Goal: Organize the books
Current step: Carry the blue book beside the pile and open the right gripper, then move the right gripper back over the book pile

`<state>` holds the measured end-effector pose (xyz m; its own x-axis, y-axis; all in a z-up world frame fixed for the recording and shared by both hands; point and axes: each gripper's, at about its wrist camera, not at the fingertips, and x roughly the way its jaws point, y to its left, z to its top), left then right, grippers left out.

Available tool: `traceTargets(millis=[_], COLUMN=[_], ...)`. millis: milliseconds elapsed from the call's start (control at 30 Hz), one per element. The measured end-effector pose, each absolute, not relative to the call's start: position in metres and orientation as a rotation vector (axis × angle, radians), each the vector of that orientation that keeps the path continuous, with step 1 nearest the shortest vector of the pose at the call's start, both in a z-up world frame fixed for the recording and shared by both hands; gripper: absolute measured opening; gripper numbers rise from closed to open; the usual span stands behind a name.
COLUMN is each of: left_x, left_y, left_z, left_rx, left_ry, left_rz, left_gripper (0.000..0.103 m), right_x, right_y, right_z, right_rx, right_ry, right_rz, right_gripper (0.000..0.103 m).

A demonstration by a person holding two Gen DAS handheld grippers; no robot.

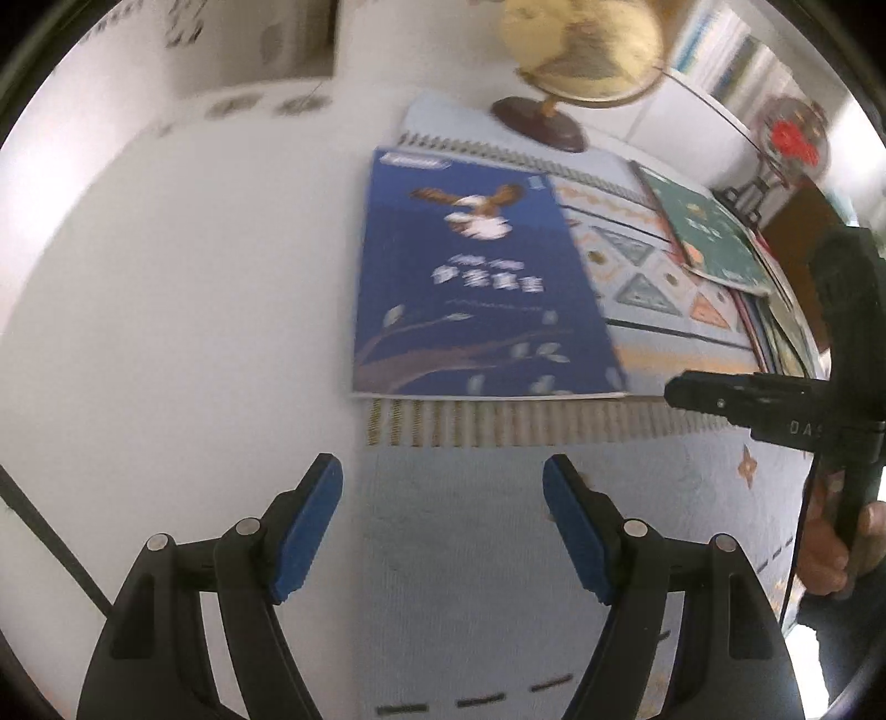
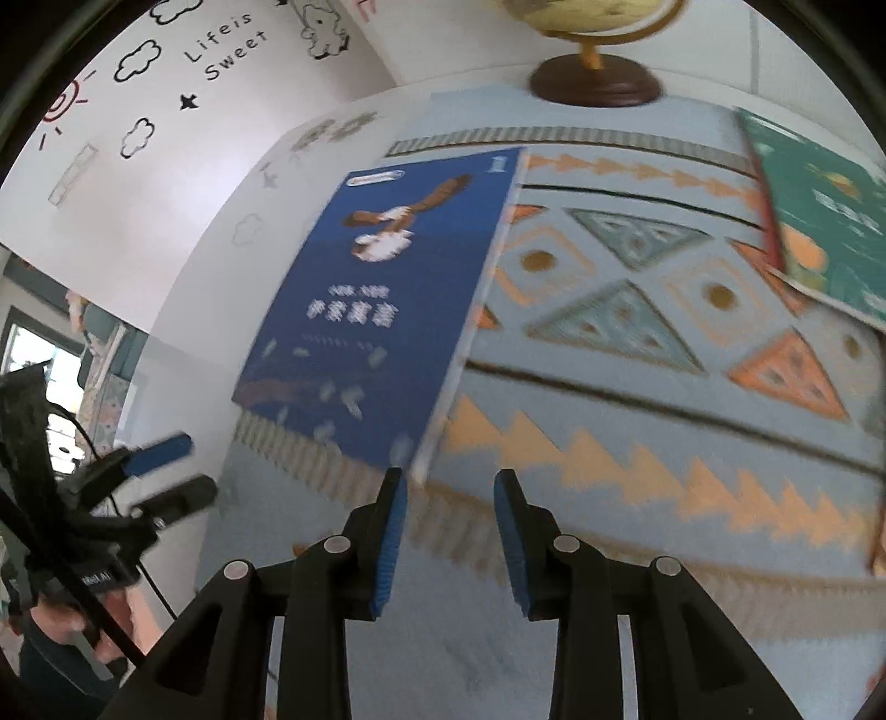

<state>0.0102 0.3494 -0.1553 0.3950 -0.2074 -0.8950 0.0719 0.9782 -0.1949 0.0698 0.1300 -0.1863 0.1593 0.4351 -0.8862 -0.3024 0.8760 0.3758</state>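
A blue book with a bird on its cover lies flat on a patterned mat, at the mat's left end. A green book lies to the right on top of several other books. My left gripper is open wide over the mat's fringe, just short of the blue book's near edge, with nothing between its blue pads. My right gripper is open by a narrower gap, empty, right at the blue book's near right corner.
A globe on a dark round base stands behind the books. The white tabletop stretches to the left of the mat. A wall with cloud drawings lies beyond. A hand holds the right gripper's handle.
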Motion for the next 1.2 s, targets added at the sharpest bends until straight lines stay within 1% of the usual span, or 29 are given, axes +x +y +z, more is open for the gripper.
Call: traceTargets(millis=[167, 400, 467, 533, 633, 767, 800, 833, 867, 1000, 1100, 1167, 1200], left_x=[0.008, 0.016, 0.021, 0.026, 0.033, 0.04, 0.042, 0.045, 0.049, 0.07, 0.085, 0.091, 0.093], left_y=[0.302, 0.221, 0.196, 0.173, 0.14, 0.102, 0.094, 0.087, 0.079, 0.057, 0.049, 0.045, 0.044], left_z=[-0.119, -0.07, -0.06, -0.052, -0.043, -0.028, -0.024, -0.019, -0.013, 0.018, 0.04, 0.052, 0.055], left_rx=[-0.058, 0.046, 0.075, 0.09, 0.11, 0.16, 0.168, 0.175, 0.182, 0.187, 0.177, 0.17, 0.166], left_ry=[1.066, 0.95, 0.917, 0.901, 0.896, 0.88, 0.872, 0.861, 0.843, 0.758, 0.686, 0.638, 0.614], left_rz=[-0.259, -0.414, -0.457, -0.486, -0.515, -0.507, -0.506, -0.5, -0.48, -0.417, -0.359, -0.321, -0.307], left_gripper=[0.074, 0.074, 0.075, 0.075, 0.075, 0.076, 0.077, 0.081, 0.083, 0.086, 0.092, 0.103, 0.103], right_x=[0.042, 0.015, 0.009, 0.005, 0.0, 0.007, 0.01, 0.014, 0.017, 0.039, 0.058, 0.068, 0.072], right_y=[0.084, 0.01, -0.015, -0.036, -0.067, -0.097, -0.103, -0.111, -0.119, -0.139, -0.15, -0.157, -0.161], right_z=[-0.164, -0.105, -0.086, -0.07, -0.044, -0.022, -0.019, -0.015, -0.011, 0.008, 0.026, 0.037, 0.04], right_rx=[0.089, 0.119, 0.146, 0.177, 0.196, 0.184, 0.187, 0.197, 0.207, 0.216, 0.22, 0.237, 0.252], right_ry=[1.28, 1.16, 1.117, 1.07, 0.982, 0.932, 0.924, 0.911, 0.896, 0.831, 0.765, 0.71, 0.689], right_rz=[0.436, 0.255, 0.207, 0.168, 0.137, 0.119, 0.117, 0.119, 0.124, 0.143, 0.168, 0.186, 0.193], right_gripper=[0.032, 0.033, 0.037, 0.052, 0.053, 0.053, 0.053, 0.053, 0.053, 0.053, 0.053, 0.055, 0.058])
